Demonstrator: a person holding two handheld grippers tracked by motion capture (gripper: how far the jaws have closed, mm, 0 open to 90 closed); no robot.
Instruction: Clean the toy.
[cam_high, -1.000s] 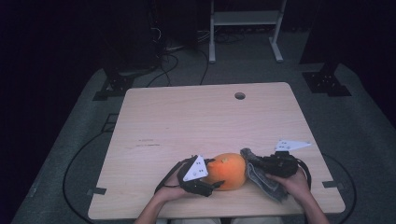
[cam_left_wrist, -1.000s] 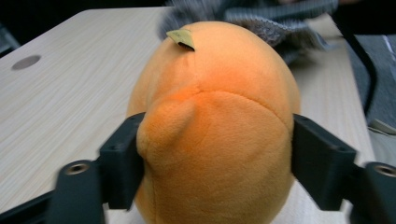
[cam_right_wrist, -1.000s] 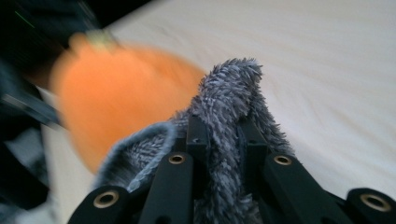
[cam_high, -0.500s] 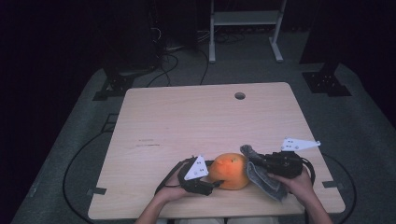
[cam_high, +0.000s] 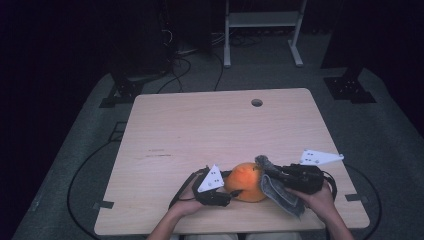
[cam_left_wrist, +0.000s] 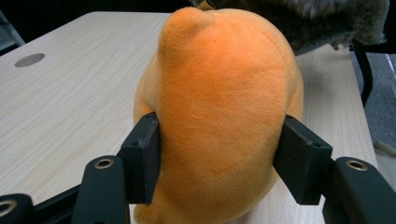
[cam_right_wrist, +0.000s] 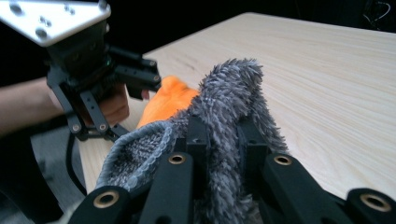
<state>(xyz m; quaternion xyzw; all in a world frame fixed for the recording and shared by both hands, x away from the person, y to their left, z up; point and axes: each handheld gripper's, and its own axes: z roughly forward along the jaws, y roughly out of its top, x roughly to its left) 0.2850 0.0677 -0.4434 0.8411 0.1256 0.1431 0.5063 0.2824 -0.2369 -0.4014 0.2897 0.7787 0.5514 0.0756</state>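
An orange plush toy (cam_high: 245, 181) sits on the wooden table (cam_high: 200, 130) near its front edge. My left gripper (cam_high: 231, 187) holds it from the left. In the left gripper view both pads (cam_left_wrist: 144, 149) press into the sides of the plush (cam_left_wrist: 219, 107), and the jaws have just been closing on it. My right gripper (cam_high: 267, 172) is to the right of the toy, shut on a grey fuzzy cloth (cam_high: 282, 197). In the right gripper view the cloth (cam_right_wrist: 224, 93) bunches between the jaws of my right gripper (cam_right_wrist: 219, 135). Behind it are the plush (cam_right_wrist: 168, 100) and the left gripper (cam_right_wrist: 135, 77).
A round cable hole (cam_high: 257, 102) lies near the table's far edge. Most of the tabletop beyond the grippers is bare wood. Cables (cam_high: 85, 165) run over the grey floor at the left. A white frame (cam_high: 260, 30) stands behind the table.
The left jaws have narrowed onto the orange plush. The right hand has lifted slightly with the grey cloth in its grip.
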